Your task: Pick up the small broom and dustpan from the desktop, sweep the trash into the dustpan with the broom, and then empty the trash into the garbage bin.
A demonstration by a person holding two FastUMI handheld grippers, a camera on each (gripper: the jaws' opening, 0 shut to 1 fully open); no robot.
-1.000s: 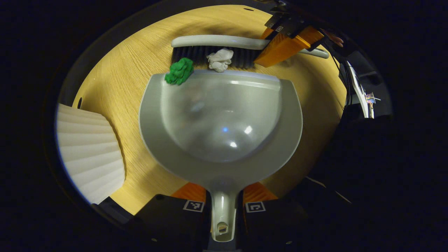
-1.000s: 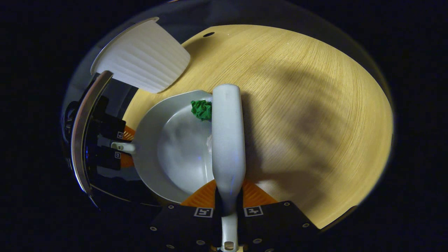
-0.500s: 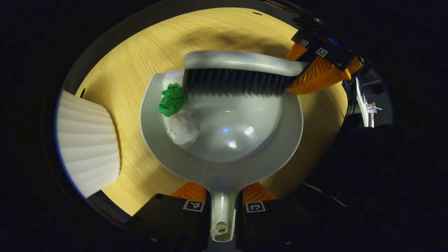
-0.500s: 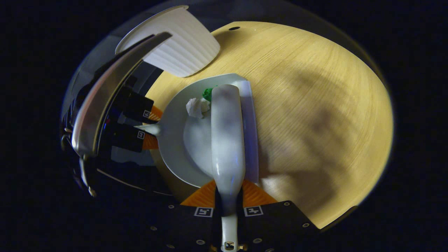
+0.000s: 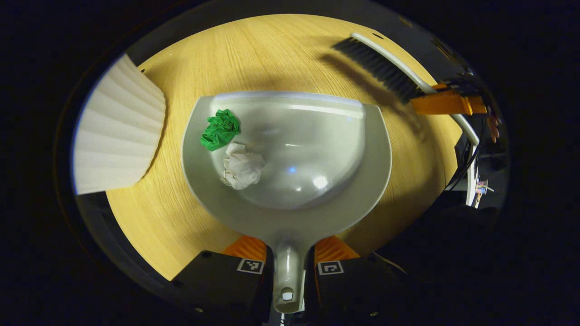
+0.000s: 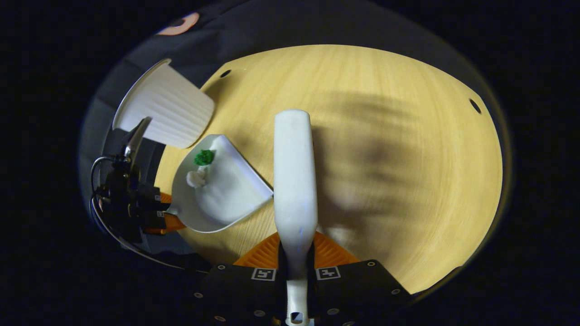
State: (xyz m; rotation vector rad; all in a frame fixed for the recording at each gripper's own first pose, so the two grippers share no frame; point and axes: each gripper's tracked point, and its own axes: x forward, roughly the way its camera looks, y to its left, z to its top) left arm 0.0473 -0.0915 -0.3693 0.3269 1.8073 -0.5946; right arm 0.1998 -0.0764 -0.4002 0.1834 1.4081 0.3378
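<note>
- Desk (image 5: 281, 54): we list a pale wood-grain top that carries the whole scene.
- Garbage bin (image 5: 115, 131): a white ribbed bin, standing just beside the left rim of the pan; in the right gripper view it rises behind the pan's far corner.
- Dustpan (image 5: 290, 213): grey, lying low over the desk; whether it touches the wood we cannot tell. Its handle runs back between the fingers of the left tool (image 5: 287, 253), which is clamped on it.
- Broom (image 6: 294, 172): a white back with dark bristles, held by the right tool (image 6: 295, 253), closed on its handle. It hangs off the pan, apart from its front lip.
- White paper wad (image 5: 242, 165): inside the pan, left of centre.
- Green paper wad (image 5: 220, 130): inside the pan, touching the white one, nearer the lip.
- Step in hand, as we judge it: sweeping is done, since both scraps lie in the pan.
- Next move: we would lift the pan level, carry it over the bin's mouth, then tip it lip-down so that neither wad rolls out early.
</note>
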